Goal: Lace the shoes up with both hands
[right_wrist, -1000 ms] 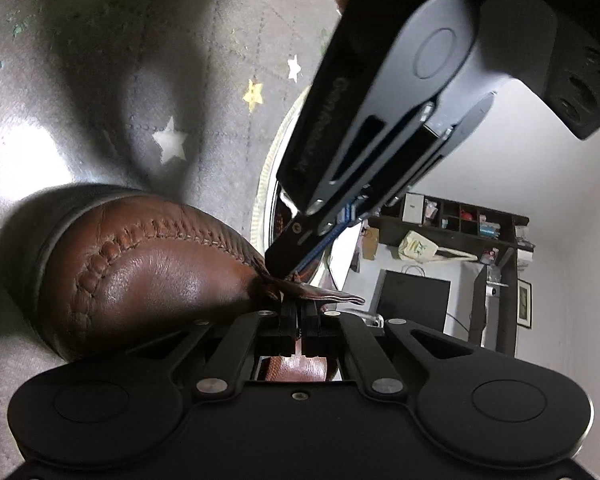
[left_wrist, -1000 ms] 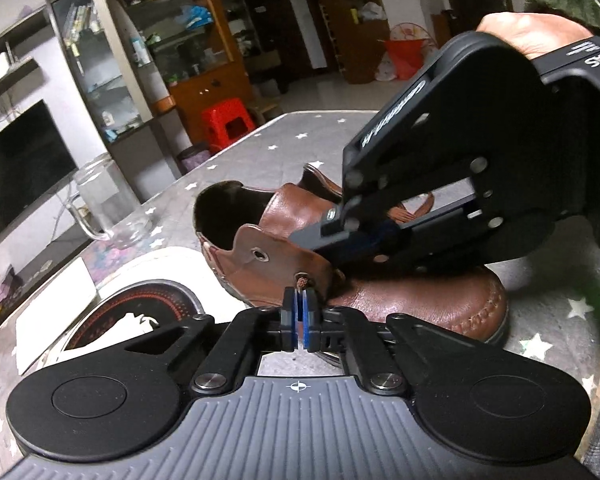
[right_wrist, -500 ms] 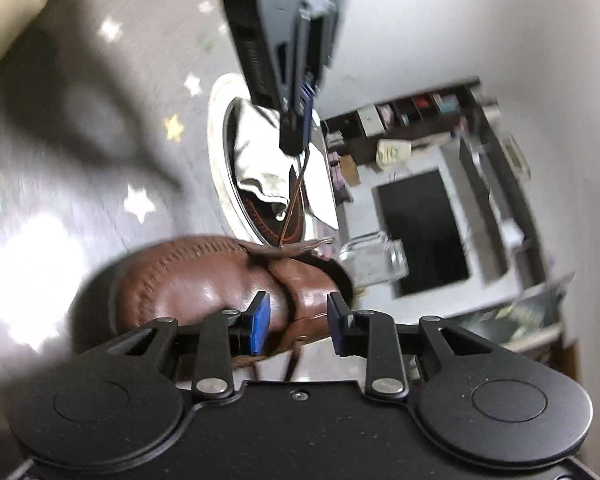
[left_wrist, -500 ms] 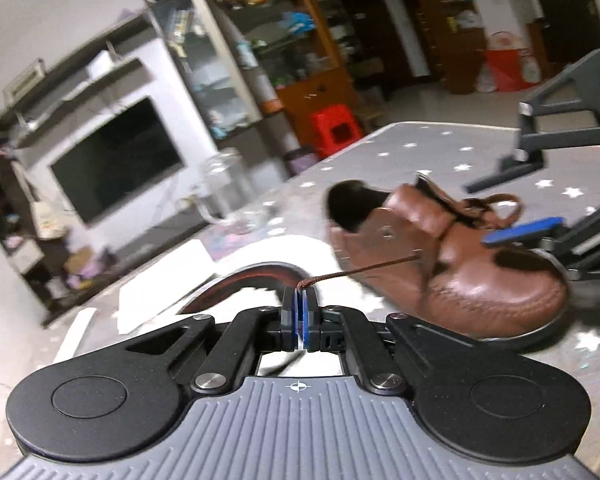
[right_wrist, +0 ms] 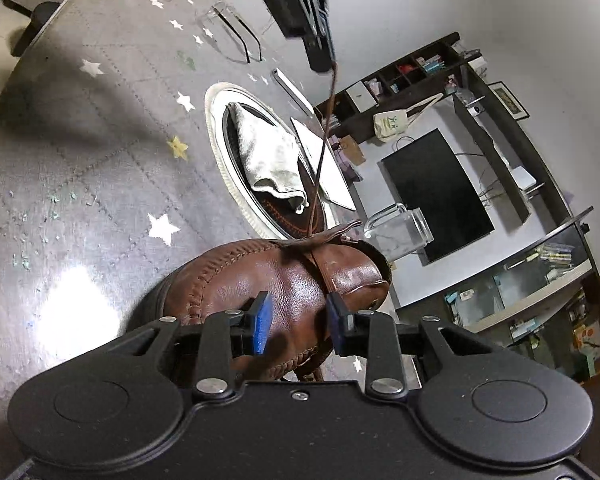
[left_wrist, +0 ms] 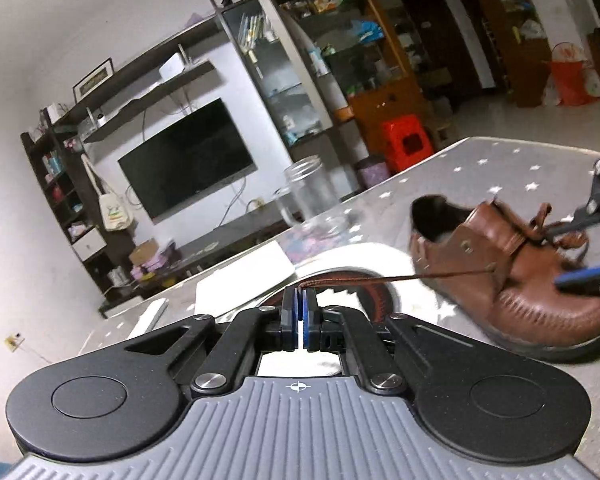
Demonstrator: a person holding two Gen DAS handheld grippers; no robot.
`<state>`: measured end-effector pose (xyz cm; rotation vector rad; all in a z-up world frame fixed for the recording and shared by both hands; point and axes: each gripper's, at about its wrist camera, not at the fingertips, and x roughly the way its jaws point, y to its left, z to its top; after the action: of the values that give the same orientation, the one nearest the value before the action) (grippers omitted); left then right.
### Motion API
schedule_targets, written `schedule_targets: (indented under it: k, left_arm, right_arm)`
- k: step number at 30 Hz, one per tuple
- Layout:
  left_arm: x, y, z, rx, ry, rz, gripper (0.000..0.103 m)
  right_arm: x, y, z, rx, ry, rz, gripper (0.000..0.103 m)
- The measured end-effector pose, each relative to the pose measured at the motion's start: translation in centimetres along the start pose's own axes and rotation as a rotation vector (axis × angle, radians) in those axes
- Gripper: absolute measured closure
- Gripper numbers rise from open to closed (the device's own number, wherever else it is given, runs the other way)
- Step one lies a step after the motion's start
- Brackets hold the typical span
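On the left, the left claw [left_wrist: 301, 305] is closed on the end of a brown lace [left_wrist: 396, 278], pinched between its blue pads. From there the lace runs taut to the right, across a round white-rimmed dish [left_wrist: 376, 252], and into an eyelet on the near side flap of a brown leather shoe [left_wrist: 512, 280]. The shoe stands on the grey star-printed table [left_wrist: 480, 168], toe to the right and its open heel towards the room behind. A clear glass mug [left_wrist: 312, 196] stands beyond the dish, and a flat white sheet [left_wrist: 244, 276] lies to the left of it. At the right edge of the left wrist view the right claw's blue pad [left_wrist: 584, 274] hangs just over the shoe's toe, with loose loops of lace beside it.

In the right wrist view, the table [right_wrist: 80, 152] fills the left side. A crumpled pale cloth [right_wrist: 272, 160] lies in the dish [right_wrist: 216, 148]. The lace [right_wrist: 324, 148] climbs from the shoe [right_wrist: 268, 280] up to the left claw [right_wrist: 324, 62] at the top, tight and straight. The right claw [right_wrist: 298, 322] is open, its jaws having just been opening; the pads hold nothing and sit apart over the shoe's upper. The mug [right_wrist: 400, 228] stands just past the shoe's heel.
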<state>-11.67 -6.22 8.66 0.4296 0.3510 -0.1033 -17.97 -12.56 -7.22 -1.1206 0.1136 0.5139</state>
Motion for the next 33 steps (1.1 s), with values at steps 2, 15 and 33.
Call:
schedule_targets:
  k: [2,15,33]
  left_arm:
    - [0.3,0.1,-0.4,-0.004,0.035,-0.030,0.100]
    - [1.8,2.4,-3.3,-0.064,0.188,-0.031,0.075]
    - [4.1,-0.2,1.3,-0.119,0.115,-0.270,0.065]
  right_arm:
    - [0.1,-0.5,0.0,0.040,-0.010,-0.004,0.071]
    - [-0.4,-7.3,-4.1,0.363,0.067,0.035,0.071]
    - [10.3,-12.5,-9.3,0.592,0.103,0.448,0.075]
